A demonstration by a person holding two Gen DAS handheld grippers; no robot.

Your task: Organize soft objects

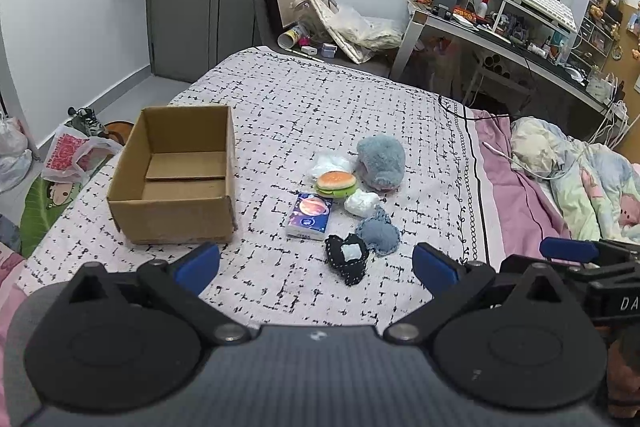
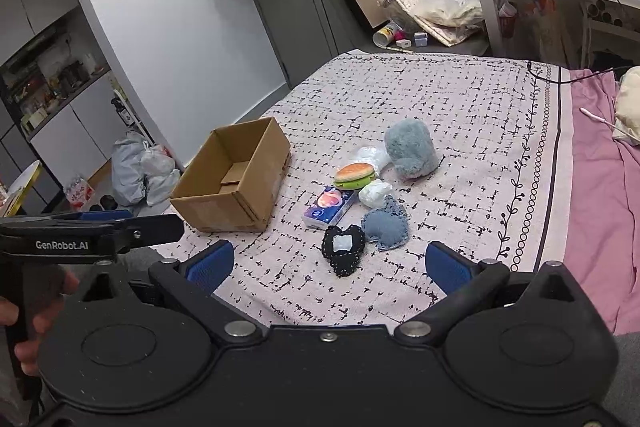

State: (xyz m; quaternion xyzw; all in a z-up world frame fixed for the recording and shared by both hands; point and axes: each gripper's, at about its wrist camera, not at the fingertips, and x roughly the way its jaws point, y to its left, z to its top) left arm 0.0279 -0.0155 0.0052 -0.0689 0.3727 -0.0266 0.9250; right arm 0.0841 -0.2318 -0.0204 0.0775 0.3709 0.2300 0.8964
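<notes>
– Where are the two grippers?
– Side by side, both angled downward. The left gripper (image 1: 316, 263) has its blue-padded jaws spread wide with nothing between them.
– And the other?
– The right gripper (image 2: 330, 263) is spread wide too, also empty. A hand (image 2: 28, 315) grips the left gripper's handle.

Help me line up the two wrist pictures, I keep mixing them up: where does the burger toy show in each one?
Left wrist view: the burger toy lies just right of centre, between the fluffy blue plush and the tissue pack.
Right wrist view: the burger toy lies a little right of centre, above the tissue pack.
Shared landmark: the open cardboard box, left of the toy in both.
</notes>
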